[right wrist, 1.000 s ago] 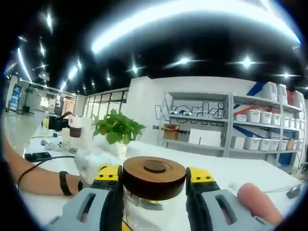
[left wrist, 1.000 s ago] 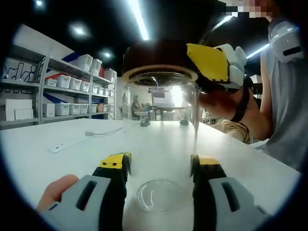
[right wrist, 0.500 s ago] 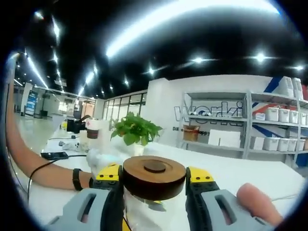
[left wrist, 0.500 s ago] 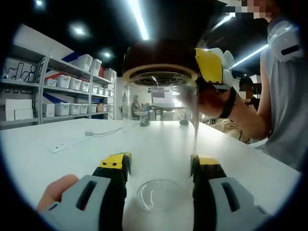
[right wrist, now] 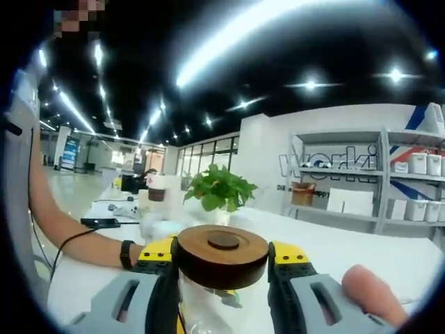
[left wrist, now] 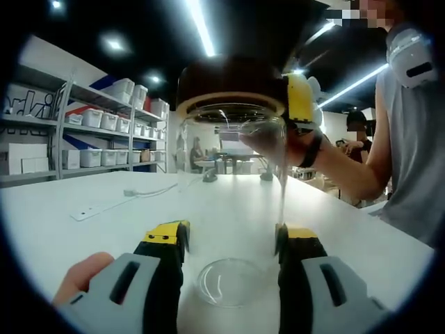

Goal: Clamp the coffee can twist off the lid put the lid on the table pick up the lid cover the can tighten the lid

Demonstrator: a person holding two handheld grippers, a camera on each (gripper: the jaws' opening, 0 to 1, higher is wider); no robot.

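Observation:
The coffee can is a clear glass jar [left wrist: 229, 160] standing upright on the white table [left wrist: 104, 236]. My left gripper [left wrist: 231, 240] is shut on its lower part, one yellow-tipped jaw on each side. A dark brown wooden lid [left wrist: 229, 80] sits on the jar's mouth. A yellow pad [left wrist: 299, 97] of my right gripper presses the lid's right edge, with a hand behind it. In the right gripper view the same lid [right wrist: 222, 254] is clamped between the jaws of my right gripper [right wrist: 222, 268], and the glass jar [right wrist: 208, 309] shows just beneath it.
A person [left wrist: 410, 153] stands at the table's right edge. A white cable and strip [left wrist: 97, 207] lie at the left, with shelves of white bins [left wrist: 90, 125] behind. A potted plant [right wrist: 221, 191], a cup [right wrist: 158, 191] and a phone [right wrist: 99, 223] sit farther along the table.
My right gripper has swung around the lid while gripping it: its yellow pad moved from the lid's front right to the right edge. The right view's background shifted. The left gripper and jar stayed still.

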